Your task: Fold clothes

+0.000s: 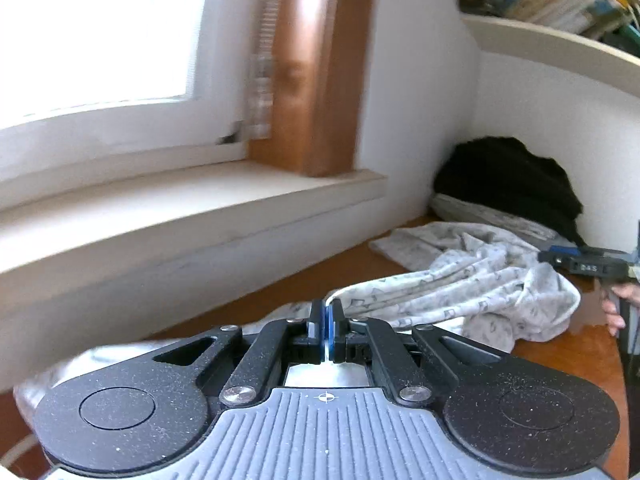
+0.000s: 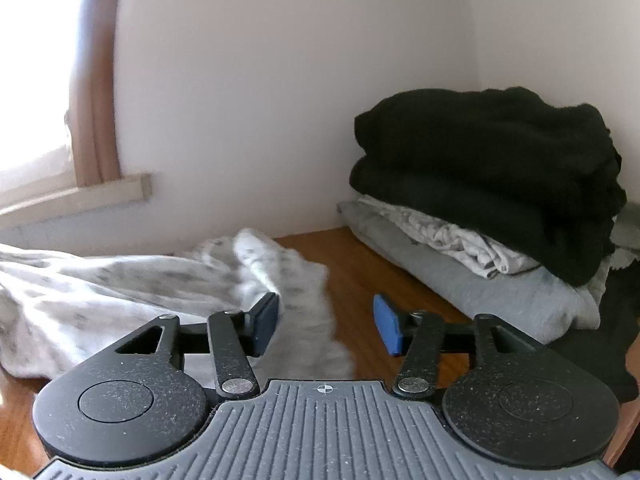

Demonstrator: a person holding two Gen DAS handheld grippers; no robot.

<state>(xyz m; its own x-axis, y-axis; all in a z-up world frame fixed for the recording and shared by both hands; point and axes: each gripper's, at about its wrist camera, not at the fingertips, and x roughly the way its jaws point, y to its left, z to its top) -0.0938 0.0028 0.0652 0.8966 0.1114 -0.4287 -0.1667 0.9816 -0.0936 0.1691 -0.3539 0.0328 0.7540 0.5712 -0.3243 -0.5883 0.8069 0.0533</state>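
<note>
My left claw (image 1: pixel 327 320) was clamped on the soft, limp patterned garment's (image 1: pixel 472 292) edge; my right claw (image 2: pixel 326 326) stood apart over its hem

**Garment spread along the table, stack in the far corner**

In the left wrist view the garment (image 1: pixel 472 292) lies across the table (image 1: pixel 592 344) at centre right, below the window sill (image 1: pixel 192 200) at left. Behind it, in the corner at right, sits the stack of clothes (image 1: pixel 508 188), under a shelf (image 1: pixel 560 44) at upper right.
</note>
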